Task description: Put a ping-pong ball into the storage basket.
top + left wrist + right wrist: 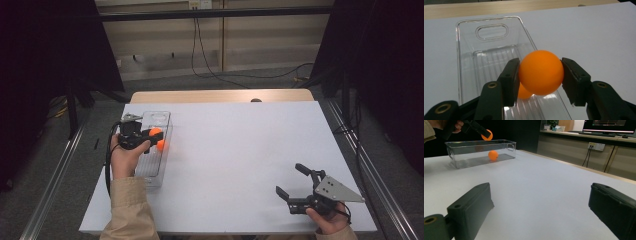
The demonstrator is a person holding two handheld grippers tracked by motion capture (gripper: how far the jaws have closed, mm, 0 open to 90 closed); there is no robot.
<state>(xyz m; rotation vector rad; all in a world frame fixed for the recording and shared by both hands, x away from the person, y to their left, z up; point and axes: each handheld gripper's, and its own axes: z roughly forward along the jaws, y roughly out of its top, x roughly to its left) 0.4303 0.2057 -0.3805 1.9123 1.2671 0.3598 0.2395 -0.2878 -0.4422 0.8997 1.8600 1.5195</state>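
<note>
My left gripper (540, 72) is shut on an orange ball (541, 72), held just above the right rim of a clear plastic bin (466, 57). A second orange ball (523, 92) lies on the bin's floor beneath it. From the high view, the left gripper (154, 134) hovers over the bin (160, 119) at the table's left, with the held ball (155, 132) above the other ball (161, 145). My right gripper (289, 181) stands open near the front right of the table with nothing between its jaws. The right gripper view shows the bin (456, 155) far off with both balls (493, 155).
The white table top (235, 150) stretches wide between the two grippers. A wooden strip (200, 96) runs along its far edge. Cables trail on the floor beyond, and dark curtains stand at both sides.
</note>
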